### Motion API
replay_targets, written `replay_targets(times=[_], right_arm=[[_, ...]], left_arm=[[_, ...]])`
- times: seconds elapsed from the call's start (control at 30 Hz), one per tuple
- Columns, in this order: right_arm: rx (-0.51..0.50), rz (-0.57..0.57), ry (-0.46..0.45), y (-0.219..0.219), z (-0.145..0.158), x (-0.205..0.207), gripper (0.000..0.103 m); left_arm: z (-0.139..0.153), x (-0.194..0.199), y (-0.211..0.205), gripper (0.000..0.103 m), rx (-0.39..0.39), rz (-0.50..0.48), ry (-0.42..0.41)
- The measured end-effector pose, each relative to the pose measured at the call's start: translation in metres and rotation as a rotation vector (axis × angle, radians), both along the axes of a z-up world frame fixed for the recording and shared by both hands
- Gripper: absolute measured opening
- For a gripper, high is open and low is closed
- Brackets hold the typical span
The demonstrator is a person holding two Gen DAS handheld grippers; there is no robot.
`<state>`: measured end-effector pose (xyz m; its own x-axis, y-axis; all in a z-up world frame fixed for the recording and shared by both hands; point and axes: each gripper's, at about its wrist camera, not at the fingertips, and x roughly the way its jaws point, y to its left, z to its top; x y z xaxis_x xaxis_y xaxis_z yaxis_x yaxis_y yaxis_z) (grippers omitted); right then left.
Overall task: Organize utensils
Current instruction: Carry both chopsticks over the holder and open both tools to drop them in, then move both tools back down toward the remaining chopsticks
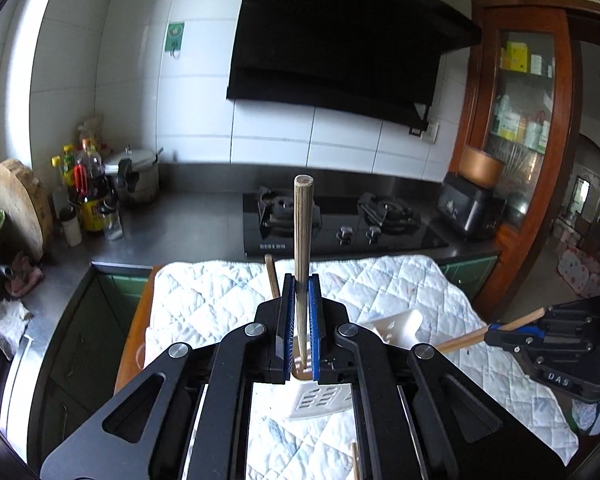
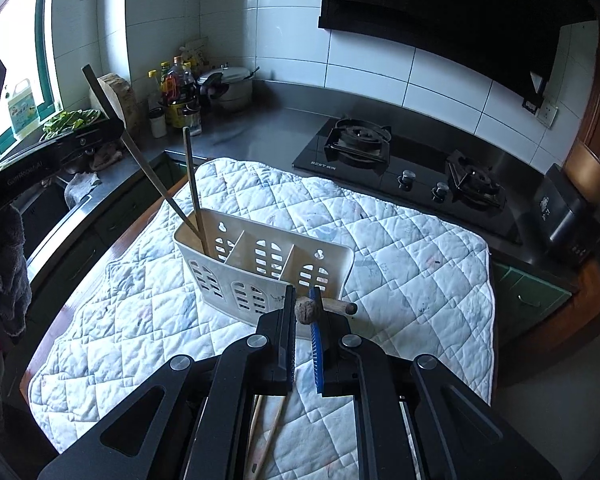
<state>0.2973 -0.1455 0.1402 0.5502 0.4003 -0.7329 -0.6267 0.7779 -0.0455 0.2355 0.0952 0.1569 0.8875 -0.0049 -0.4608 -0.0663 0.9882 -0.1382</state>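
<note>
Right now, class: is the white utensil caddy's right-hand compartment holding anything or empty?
Empty as far as visible. In the white utensil caddy, only the left compartment holds chopsticks; the middle and right show bare walls.

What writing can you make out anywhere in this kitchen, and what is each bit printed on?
"BEST" then unclear letters: front edge of the black gas hob.
"DAS": side of the right claw.
"Gen", rest blurred: body of the left claw.
Green wall sign, bottle labels, cabinet boxes: too small to read.
</note>
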Motion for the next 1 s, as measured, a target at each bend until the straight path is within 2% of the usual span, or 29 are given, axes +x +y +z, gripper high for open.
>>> replay_targets(times=[0.1,0.2,0.3,0.47,0.5,0.57,0.6,0.77,1.0], right_arm=[[0.015,-0.003,0.004,-0.001,-0.006,0.002,0.008],[0.033,-0.018,-0.01,-0.004,-0.005,0.002,0.015],[0.06,-0.035,-0.039,-0.012,0.001,-0.004,0.021],[0.1,-0.047,-0.117,-0.028,0.014,-0.035,0.022],[0.103,-0.043,-0.13,-0.031,0.015,-0.044,0.022],[0.107,-0.03,-0.147,-0.036,0.012,-0.06,0.022],[0.107,-0.022,-0.15,-0.038,0.009,-0.068,0.022],[0.087,0.001,-0.14,-0.044,-0.02,-0.105,0.022],[0.078,-0.018,-0.072,-0.056,-0.073,-0.14,0.022]], left_arm=[[-0.018,0.008,-0.001,0.005,0.005,-0.015,0.052],[-0.026,0.009,0.001,0.008,0.003,-0.016,0.072],[-0.025,0.003,0.0,0.009,0.006,-0.02,0.074],[-0.018,-0.023,-0.008,0.011,0.024,-0.032,0.056],[-0.018,-0.03,-0.011,0.012,0.033,-0.034,0.055],[-0.021,-0.045,-0.017,0.029,0.045,-0.04,0.059],[-0.024,-0.052,-0.021,0.03,0.051,-0.051,0.065],[-0.059,-0.087,-0.042,0.03,0.069,-0.103,0.137],[-0.137,-0.126,-0.074,0.03,0.048,-0.195,0.307]])
